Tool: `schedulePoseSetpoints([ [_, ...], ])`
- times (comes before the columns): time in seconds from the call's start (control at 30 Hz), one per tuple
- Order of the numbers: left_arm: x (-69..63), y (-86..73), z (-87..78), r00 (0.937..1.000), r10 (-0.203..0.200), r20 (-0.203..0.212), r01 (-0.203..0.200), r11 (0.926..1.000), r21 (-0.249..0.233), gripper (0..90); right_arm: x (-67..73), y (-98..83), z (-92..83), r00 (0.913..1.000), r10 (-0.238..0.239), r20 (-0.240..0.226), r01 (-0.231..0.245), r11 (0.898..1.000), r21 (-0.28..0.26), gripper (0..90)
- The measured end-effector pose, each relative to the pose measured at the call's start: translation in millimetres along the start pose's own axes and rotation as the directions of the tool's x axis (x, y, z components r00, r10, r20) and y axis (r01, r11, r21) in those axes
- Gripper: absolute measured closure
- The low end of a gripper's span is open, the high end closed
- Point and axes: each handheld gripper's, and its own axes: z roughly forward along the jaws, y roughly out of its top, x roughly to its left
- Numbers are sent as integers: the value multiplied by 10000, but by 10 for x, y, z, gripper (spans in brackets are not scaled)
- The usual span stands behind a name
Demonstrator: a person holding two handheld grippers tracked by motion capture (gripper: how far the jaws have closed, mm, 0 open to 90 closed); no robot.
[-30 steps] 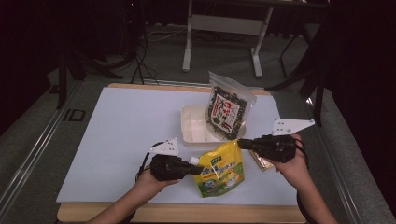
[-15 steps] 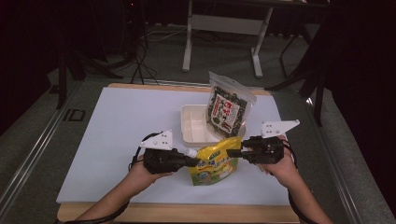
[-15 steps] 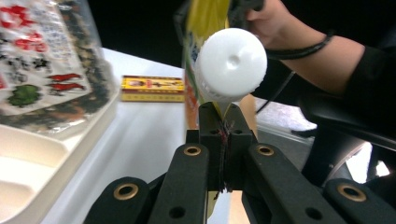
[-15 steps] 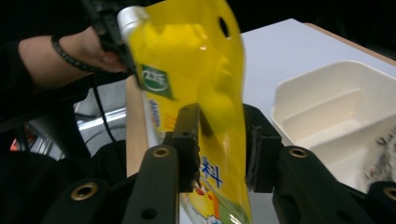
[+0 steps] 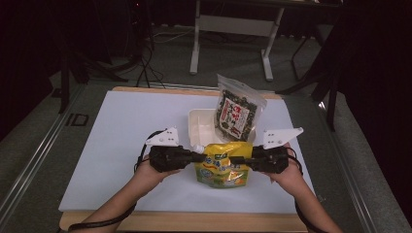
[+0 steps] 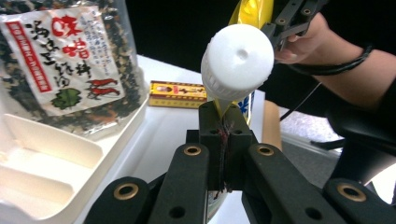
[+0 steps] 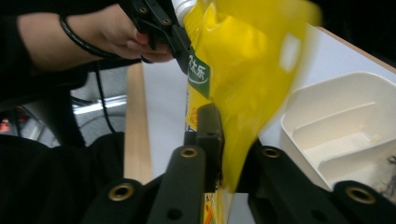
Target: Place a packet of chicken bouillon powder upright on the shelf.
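Pouch: a yellow spouted pouch point(image 5: 222, 165) held upright between both grippers, near the front edge of the table point(image 5: 116, 145), just in front of the tray.
Left gripper: the left gripper point(image 5: 195, 157) lies level, pointing inward, its jaws clamped on the pouch's top corner just below the white cap point(image 6: 238, 60).
Right gripper: the right gripper point(image 5: 234, 159) lies level, facing the left one, its jaws having just closed, pinching the pouch's opposite edge.
Tray: a white divided tray point(image 5: 200, 127) behind the pouch; a clear bag of dark dried food point(image 5: 236, 114) leans in its right side.
Box: a small yellow box point(image 6: 177, 93) lies beyond the tray.
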Motion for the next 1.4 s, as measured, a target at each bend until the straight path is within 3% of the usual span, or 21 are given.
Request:
schedulePoseSetpoints([
  [0.07,16,-4,-2,10000,-5,-31,4,10000,-43,892,13,12,18,9993,237,291,-239,9997,71,899],
  [0.33,68,-4,-45,9998,184,21,-184,9994,-304,844,111,63,32,9937,292,1080,-283,9995,-99,900],
  [0.47,98,-22,-97,9996,-38,-285,19,9976,-688,678,130,110,28,9897,425,1364,-407,9990,-159,900],
  [0.53,111,-46,-133,9978,-106,-658,44,9956,-933,578,143,149,24,9847,528,1663,-499,9985,-218,900],
  [0.67,136,-105,-223,9894,-282,-1421,69,9889,-1483,365,160,238,3,9690,767,2350,-672,9966,-485,900],
  [0.7,136,-105,-223,9894,-282,-1421,69,9889,-1483,337,159,253,-3,9649,832,2489,-720,9959,-541,900],
  [0.73,146,-130,-270,9848,-475,-1672,166,9832,-1816,337,159,253,-3,9649,832,2489,-720,9959,-541,900],
  [0.8,168,-162,-315,9828,-639,-1731,260,9767,-2131,195,140,302,-31,9475,1198,2965,-970,9912,-906,900],
  [0.9,171,-210,-352,9727,-719,-2208,205,9737,-2269,126,129,348,-52,9225,1411,3592,-1016,9867,-1267,900],
  [0.93,168,-225,-356,9685,-744,-2375,217,9758,-2175,104,128,367,-57,9130,1505,3792,-1034,9845,-1420,900],
  [1.0,161,-264,-363,9668,-760,-2439,254,9787,-2039,51,127,411,-63,8894,1587,4286,-961,9818,-1640,900],
  [1.03,156,-285,-363,9644,-805,-2519,308,9803,-1953,28,118,430,-68,8822,1728,4380,-1019,9782,-1807,900],
  [1.1,140,-336,-366,9622,-875,-2580,379,9808,-1911,14,98,465,-69,8631,1916,4673,-1051,9731,-2050,900],
  [1.17,105,-396,-366,9513,-887,-2952,321,9810,-1913,8,80,494,-57,8438,2130,4926,-1125,9677,-2258,900],
  [1.27,56,-497,-362,9430,-874,-3211,279,9823,-1853,1,47,531,-12,8104,2380,5354,-1171,9611,-2500,900],
  [1.4,12,-621,-360,9349,-865,-3442,293,9853,-1682,0,-38,558,77,7801,2824,5583,-1425,9491,-2810,900],
])
